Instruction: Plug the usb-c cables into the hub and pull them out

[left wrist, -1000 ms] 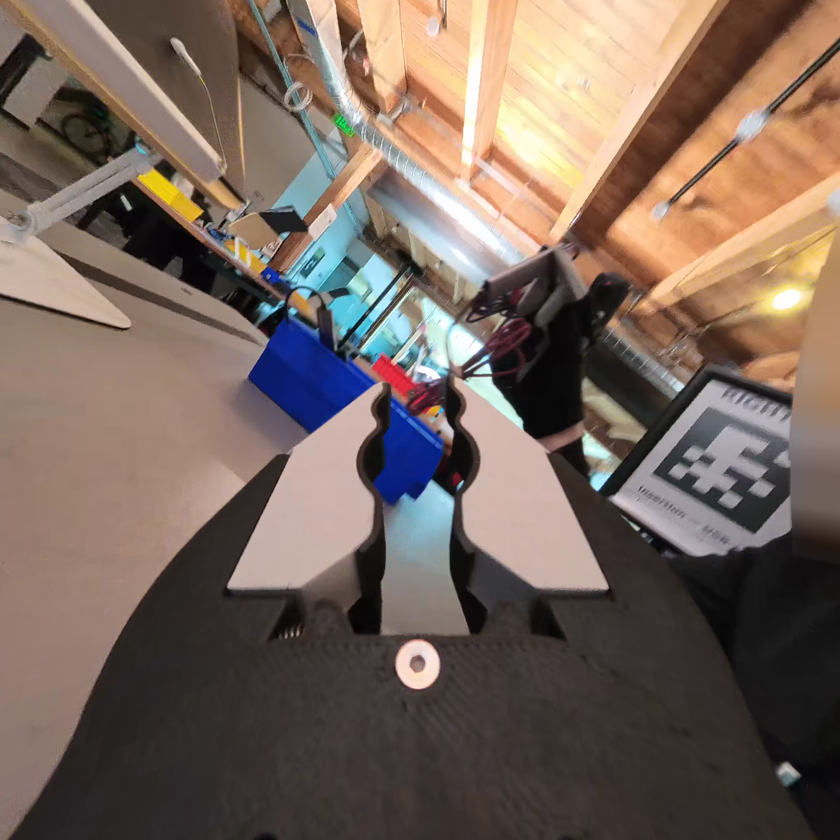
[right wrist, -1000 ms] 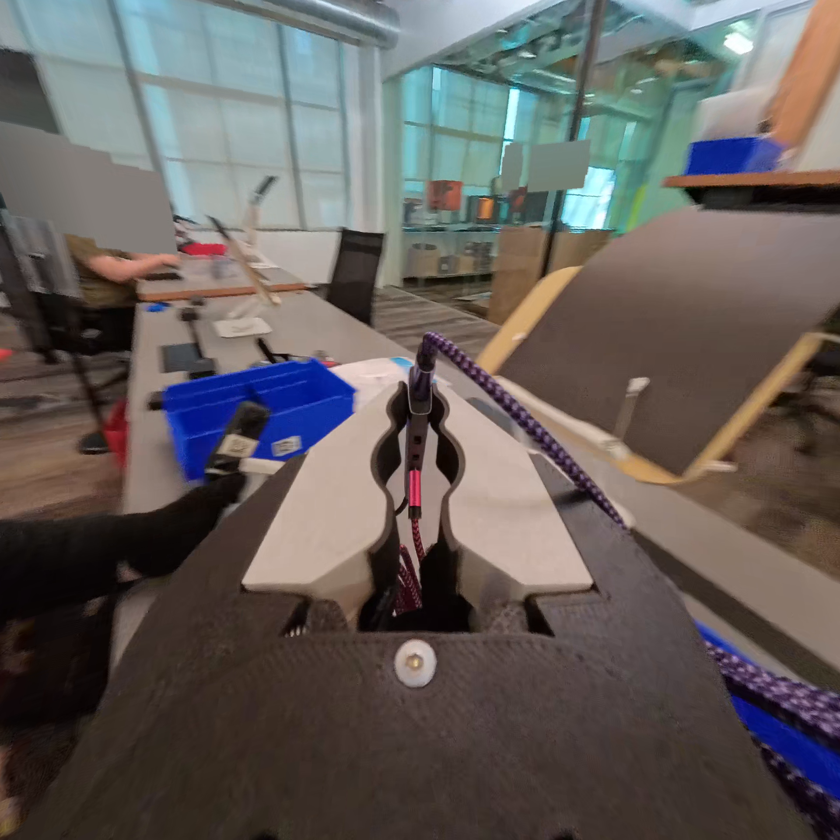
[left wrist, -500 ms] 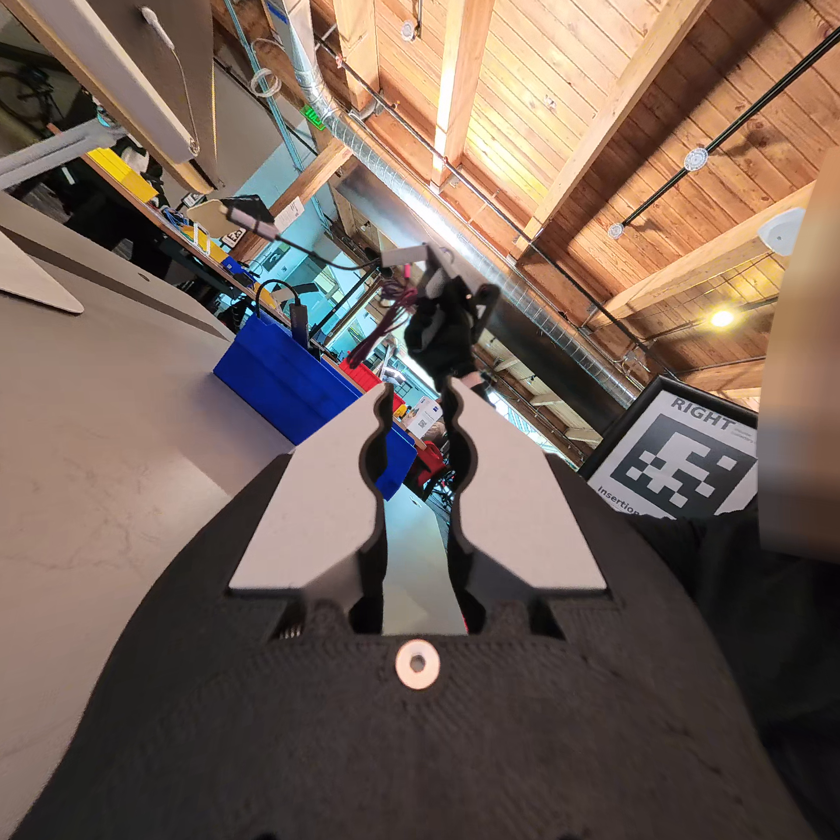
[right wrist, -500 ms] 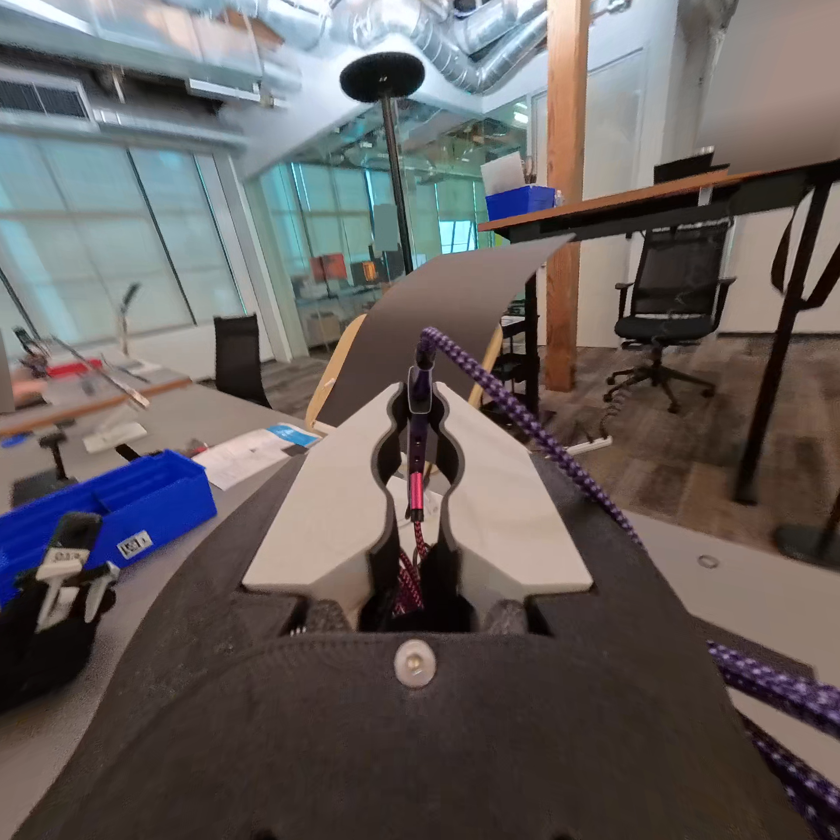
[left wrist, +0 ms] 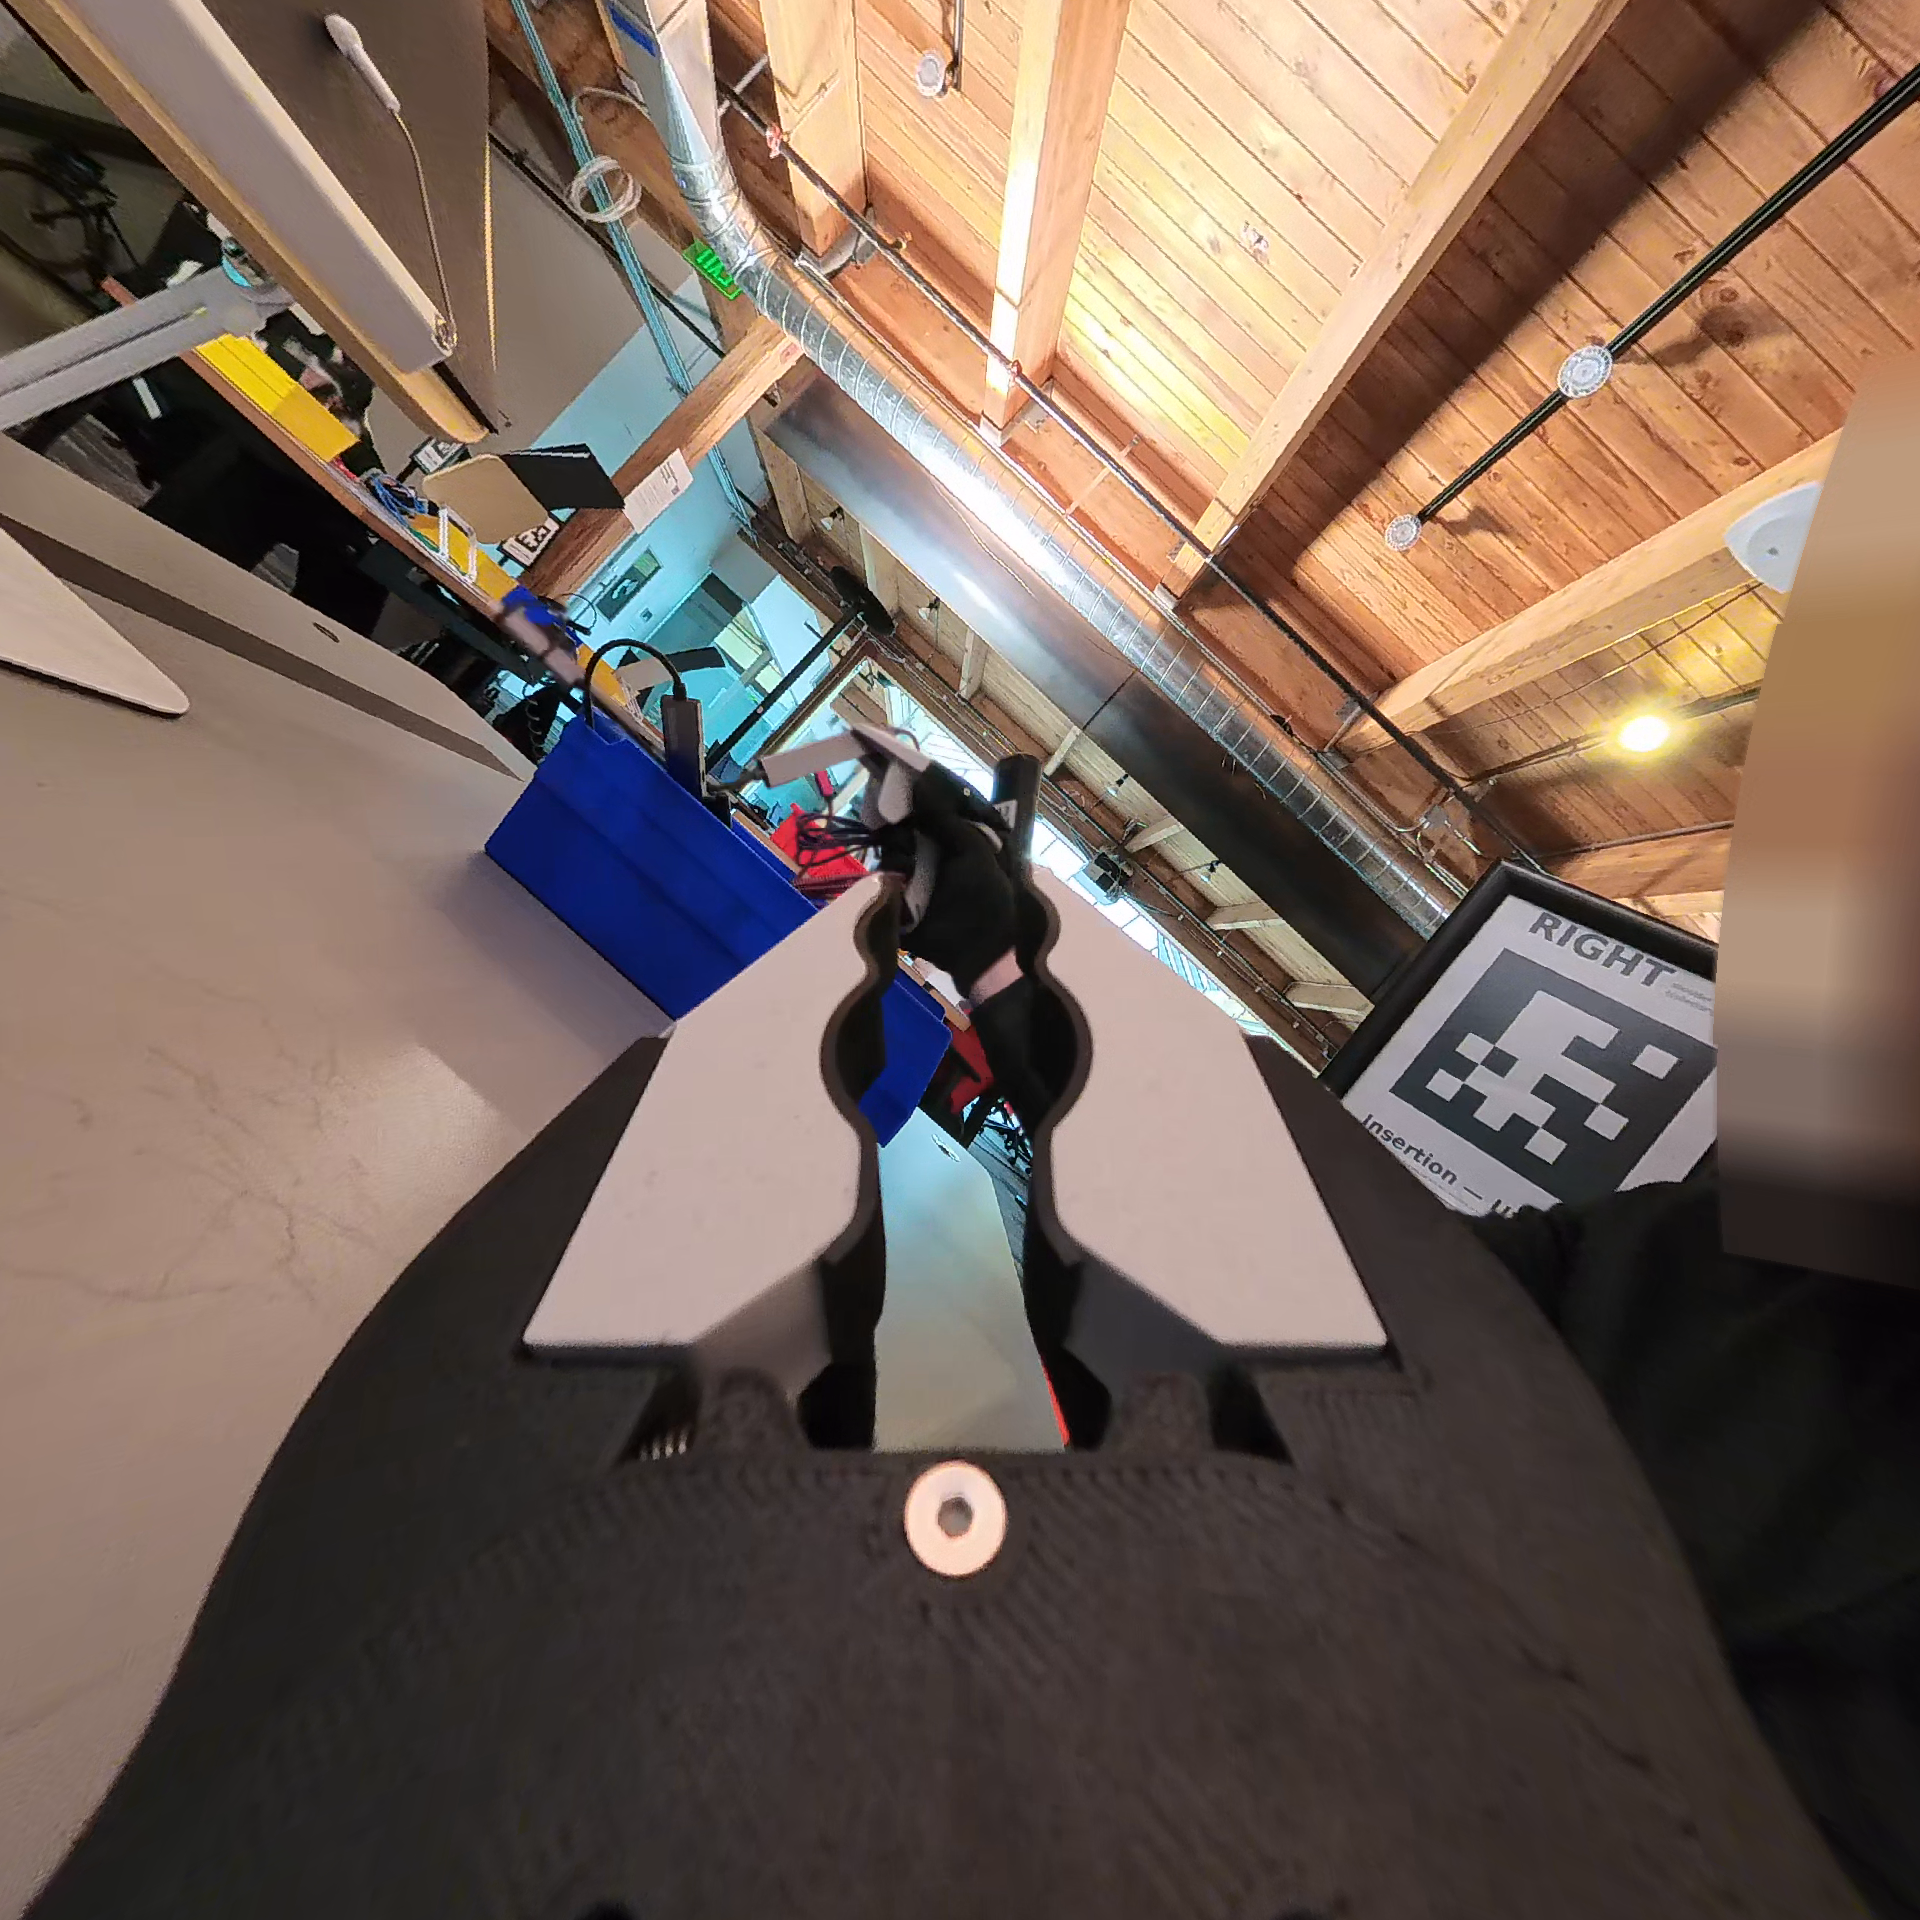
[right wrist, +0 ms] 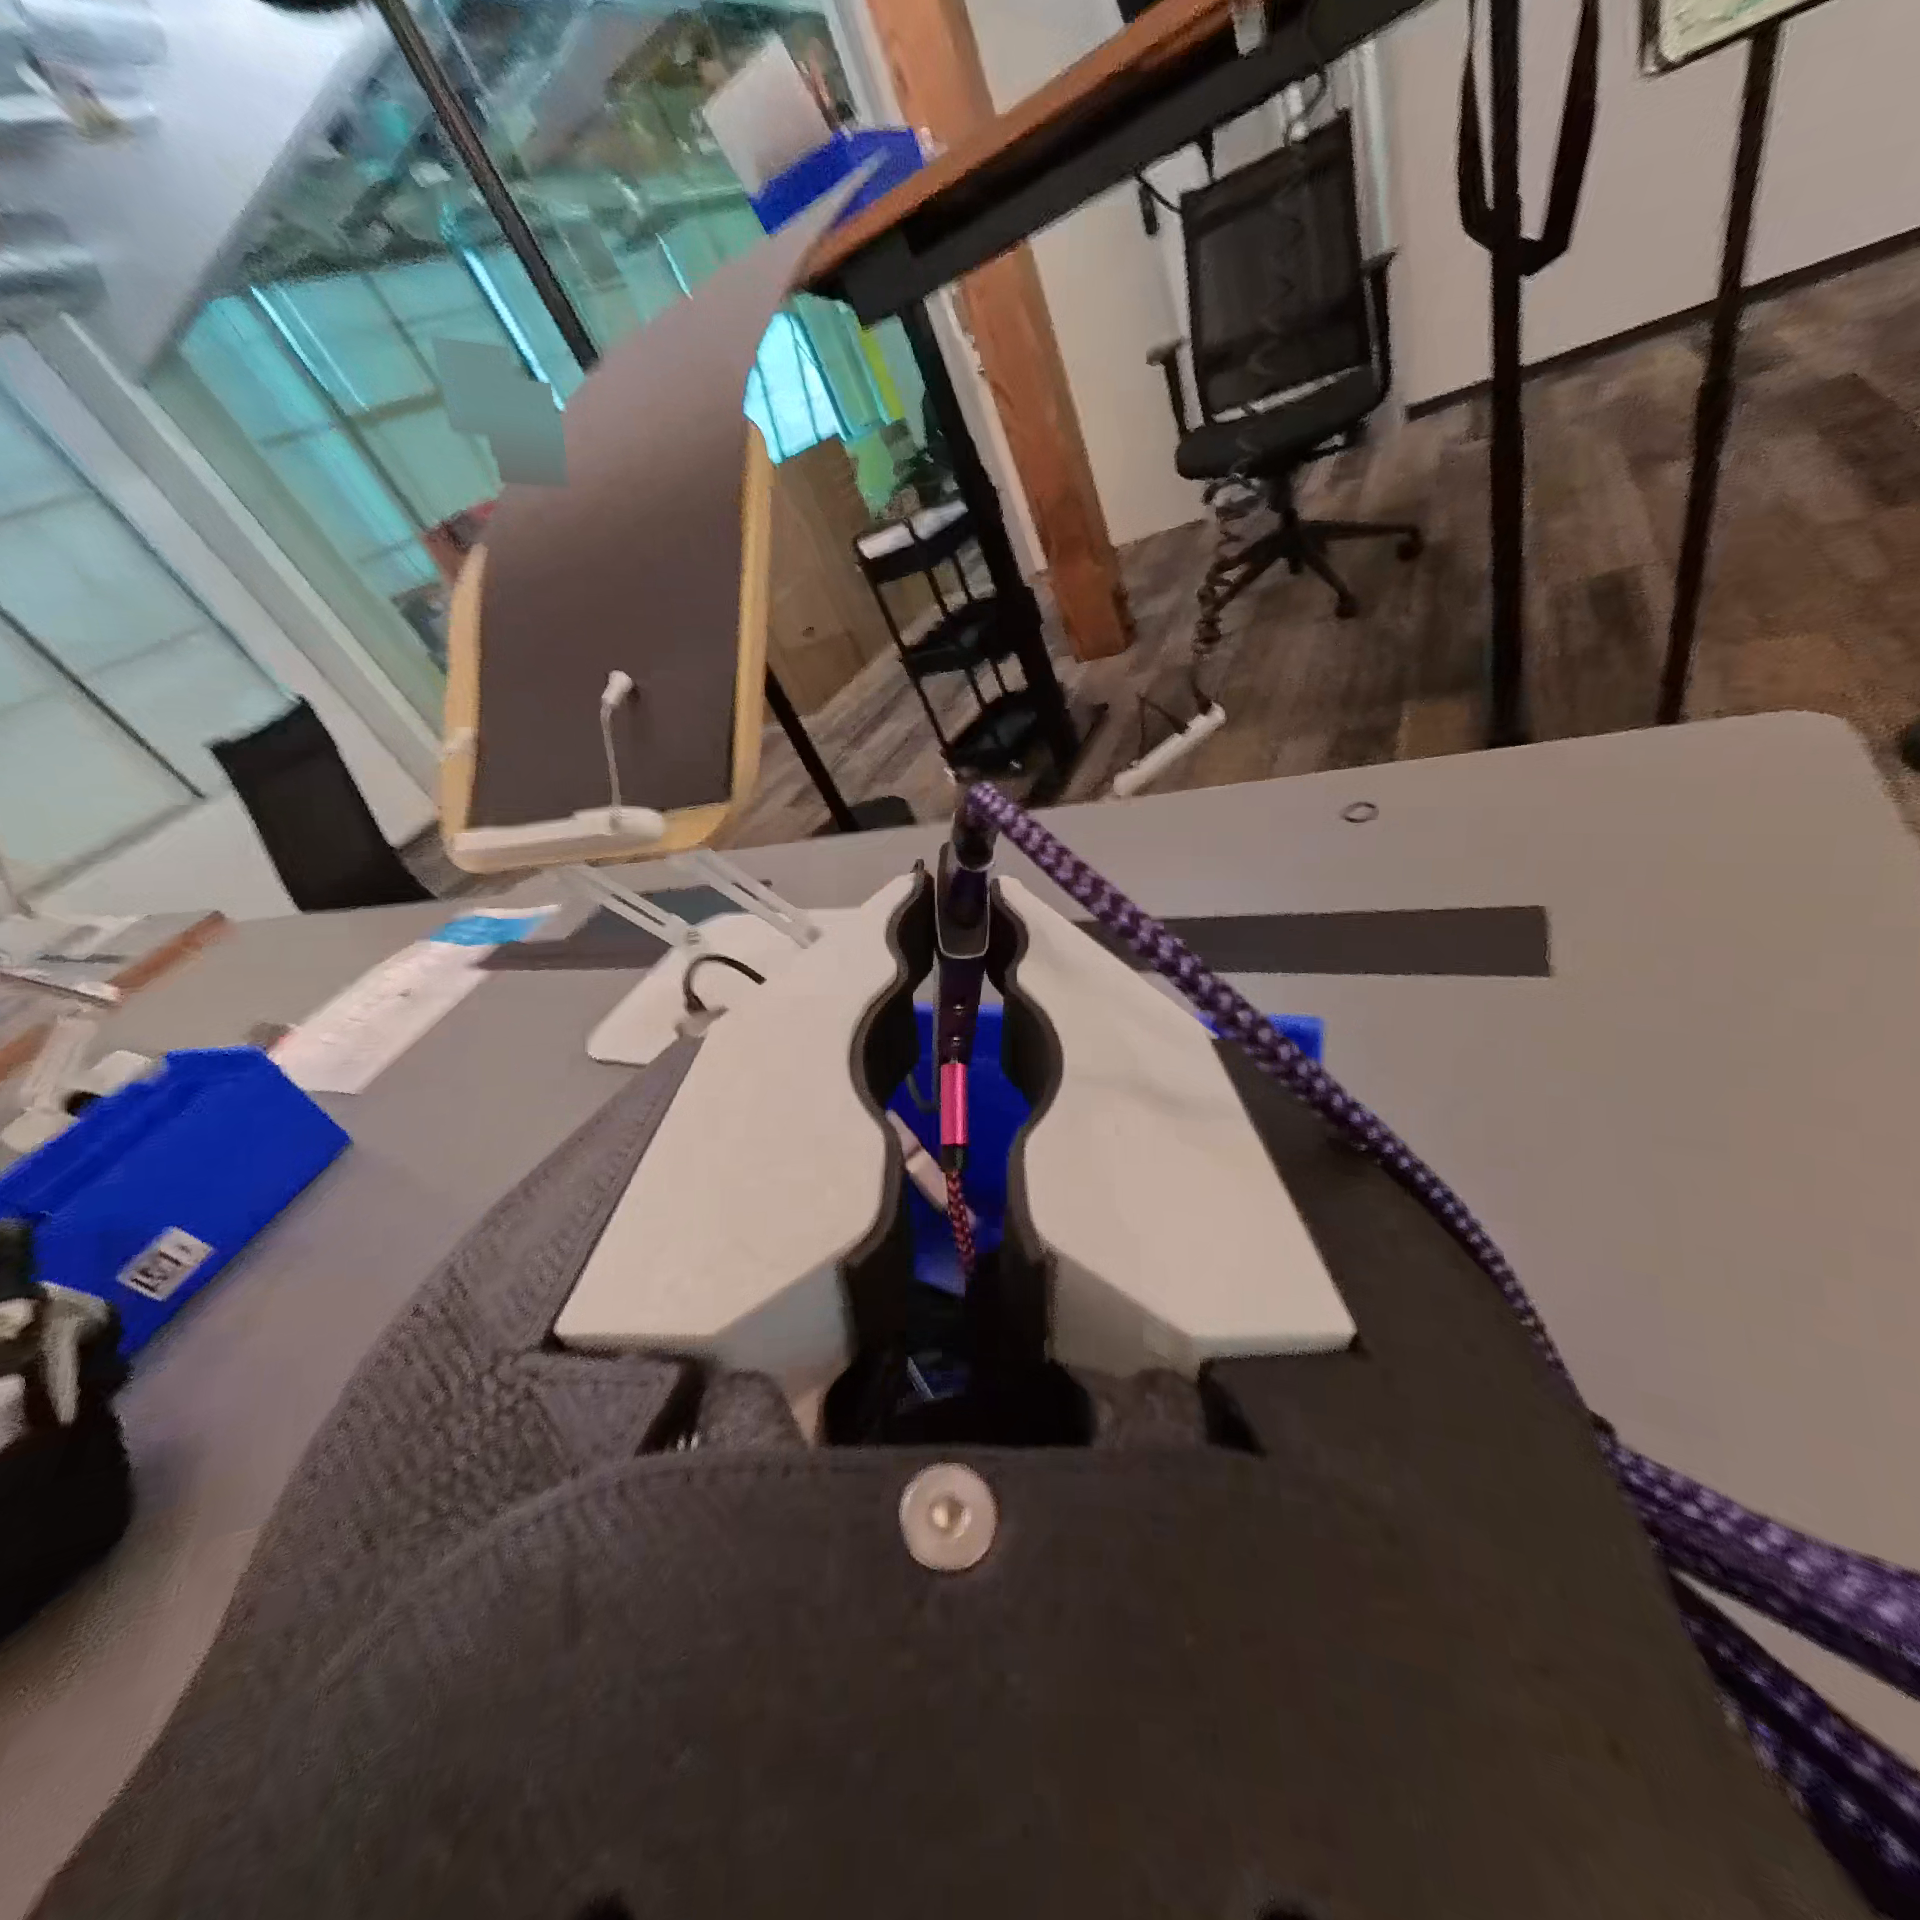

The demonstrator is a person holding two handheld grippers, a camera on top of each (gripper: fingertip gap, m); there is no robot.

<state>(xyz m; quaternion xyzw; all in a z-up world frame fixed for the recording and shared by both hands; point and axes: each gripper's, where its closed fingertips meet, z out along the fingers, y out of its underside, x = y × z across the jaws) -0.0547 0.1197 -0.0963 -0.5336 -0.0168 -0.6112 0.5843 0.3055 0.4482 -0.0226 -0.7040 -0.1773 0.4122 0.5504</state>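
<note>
My right gripper [right wrist: 961,894] is shut on the dark plug [right wrist: 961,920] of a purple braided USB-C cable [right wrist: 1247,1049], which runs back over the right finger. A pink metal connector [right wrist: 954,1107] with a red braided cable shows lower in the gap between the fingers. My left gripper [left wrist: 961,904] is open and empty above the grey table [left wrist: 208,1039]. In the left wrist view the right gripper [left wrist: 831,758], in a black-gloved hand, holds hanging cables. A dark slim block [left wrist: 681,732] with a black cable, perhaps the hub, stands in a blue bin [left wrist: 644,873].
A framed marker board [left wrist: 1538,1070] stands at the right. In the right wrist view a blue bin [right wrist: 156,1164] is at the left, another [right wrist: 1268,1039] shows behind the fingers. A tilted dark panel on a stand [right wrist: 623,582], papers [right wrist: 395,1008] and a black strip [right wrist: 1351,940] lie farther back. My right fingertips sit around 50 cm from my left ones.
My right gripper has swung right and tilted down towards the table, still holding the purple plug. In the left wrist view it has dropped lower. My left gripper stays open.
</note>
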